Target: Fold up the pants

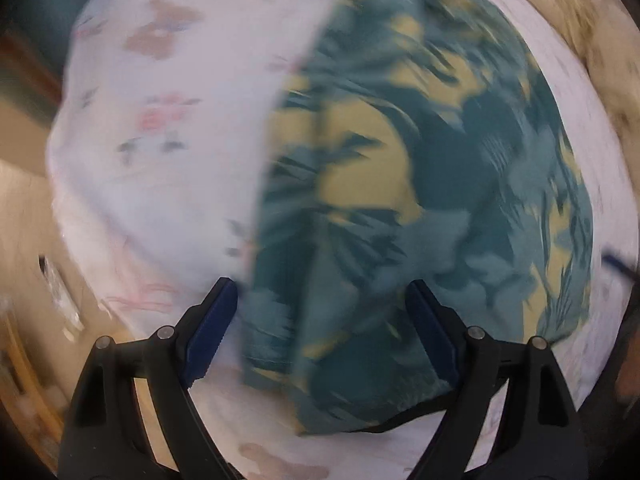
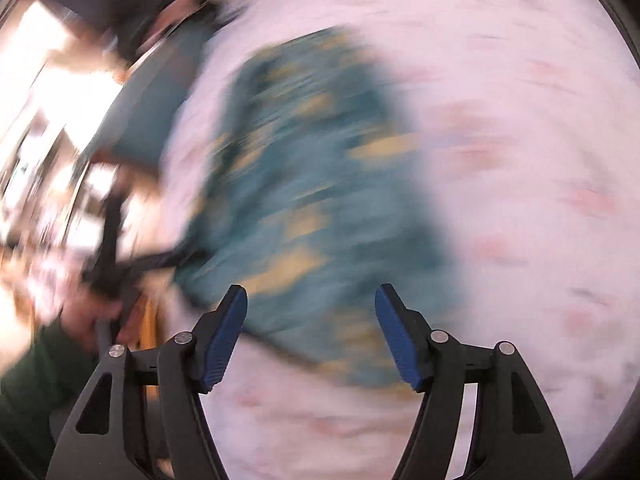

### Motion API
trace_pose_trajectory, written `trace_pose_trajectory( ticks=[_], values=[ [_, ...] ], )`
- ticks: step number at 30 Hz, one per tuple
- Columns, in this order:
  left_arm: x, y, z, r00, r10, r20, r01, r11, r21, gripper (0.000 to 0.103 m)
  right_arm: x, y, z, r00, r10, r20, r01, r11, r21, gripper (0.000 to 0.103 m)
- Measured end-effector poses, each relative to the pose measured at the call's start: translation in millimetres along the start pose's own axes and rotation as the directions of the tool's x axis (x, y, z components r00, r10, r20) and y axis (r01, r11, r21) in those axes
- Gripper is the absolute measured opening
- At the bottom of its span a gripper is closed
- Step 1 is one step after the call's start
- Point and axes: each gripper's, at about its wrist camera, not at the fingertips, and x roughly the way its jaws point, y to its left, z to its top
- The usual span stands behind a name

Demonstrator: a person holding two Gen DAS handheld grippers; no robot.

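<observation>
Covering most of both views, a white sheet (image 1: pixel 152 152) printed with faint pink and brown flowers is spread over what appears to be a bed. On it the pants (image 1: pixel 420 200), teal with yellow leaf-like patches, are laid out flat; in the left wrist view they fill the middle and the 3 o'clock side, with a long straight edge running from 12 o'clock down toward 7 o'clock. A dark waistband or hem edge is seen at 6 o'clock, close to the camera. In the right wrist view the pants (image 2: pixel 312 200) are heavily blurred and stretch from 11 o'clock down to 6 o'clock. A tan fuzzy item (image 1: pixel 580 40) is seen at 2 o'clock beyond the sheet; what it is cannot be told. The left gripper (image 1: pixel 322 300) is held just above the near end of the pants, its jaws spread wide with nothing between them. The right gripper (image 2: pixel 311 308) is likewise held with jaws wide apart, gripping nothing, above the lower edge of the pants. At 9 o'clock in the right wrist view a blurred hand (image 2: pixel 100 320) on a dark handle is seen.
</observation>
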Motion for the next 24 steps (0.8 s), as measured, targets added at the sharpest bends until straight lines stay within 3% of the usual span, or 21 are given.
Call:
trace_pose_trajectory(
  ticks=[2, 3, 4, 5, 7, 8, 10, 12, 14, 15, 17, 19, 21, 24],
  values=[
    [1.1, -10.4, 0.3, 1.000, 0.001, -0.016, 0.000, 1.000, 0.019, 0.071, -1.0, -36.6, 4.7, 1.000, 0.004, 0.000, -0.004, 0.995, 0.100, 0.070],
    [0.4, -11.2, 1.2, 1.000, -0.001, -0.020, 0.001, 1.000, 0.012, 0.060, 7.2, -51.6, 4.8, 1.000, 0.022, -0.010, -0.020, 0.989, 0.146, 0.070],
    [-1.0, -11.9, 2.4, 1.000, 0.002, -0.021, -0.002, 1.000, 0.006, 0.042, 12.9, -61.3, 3.1, 0.999, 0.036, -0.022, -0.032, 0.983, 0.182, 0.070],
    [-2.1, -13.1, 3.0, 1.000, -0.006, -0.026, 0.006, 1.000, 0.009, 0.033, 20.5, -69.3, 1.5, 0.997, 0.066, -0.036, -0.057, 0.976, 0.212, 0.070],
    [-4.6, -18.0, 5.0, 0.999, -0.029, -0.035, 0.030, 0.999, 0.025, 0.008, 24.5, -66.1, -1.6, 0.995, 0.098, -0.007, -0.095, 0.976, 0.194, 0.070],
    [-4.6, -24.4, 4.8, 0.999, -0.028, -0.040, 0.030, 0.998, 0.052, 0.008, 25.8, -61.9, -1.1, 0.989, 0.145, -0.008, -0.141, 0.973, 0.180, 0.070],
    [-1.4, -36.7, 3.7, 0.999, 0.011, -0.038, -0.006, 0.992, 0.128, 0.007, 44.8, -51.0, -7.7, 0.955, 0.284, -0.084, -0.266, 0.948, 0.173, 0.068],
    [-2.4, -46.8, 7.3, 0.998, 0.040, -0.049, -0.032, 0.987, 0.154, 0.005, 55.3, -36.3, -7.9, 0.968, 0.239, -0.075, -0.231, 0.968, 0.100, 0.067],
    [-8.3, -50.6, 11.9, 0.997, 0.048, -0.057, -0.041, 0.992, 0.119, 0.005, 60.9, -32.0, -2.4, 0.971, 0.235, -0.052, -0.228, 0.967, 0.110, 0.033],
    [-13.9, -54.7, 13.1, 0.997, 0.054, -0.053, -0.049, 0.993, 0.103, 0.004, 65.3, -32.1, -1.5, 0.970, 0.233, -0.067, -0.223, 0.966, 0.128, 0.005],
    [-28.1, -68.1, 9.3, 0.998, 0.041, -0.048, -0.038, 0.996, 0.078, 0.004, 67.8, -28.4, -2.2, 0.959, 0.268, -0.096, -0.254, 0.957, 0.139, 0.004],
    [-58.3, -85.1, 2.3, 1.000, 0.024, 0.014, -0.025, 0.996, 0.089, 0.004, 48.7, -18.9, -1.0, 0.963, 0.261, -0.066, -0.255, 0.964, 0.080, 0.004],
    [-91.7, -92.2, -4.6, 0.997, -0.033, 0.072, 0.031, 0.999, 0.033, 0.004, 22.5, -15.9, 1.2, 0.958, 0.282, -0.043, -0.279, 0.957, 0.075, 0.004],
    [-152.7, -98.6, -28.0, 0.970, -0.132, 0.202, 0.147, 0.987, -0.059, 0.004, -37.9, -3.1, 4.2, 0.955, 0.297, -0.001, -0.297, 0.955, 0.009, 0.004]
  ],
)
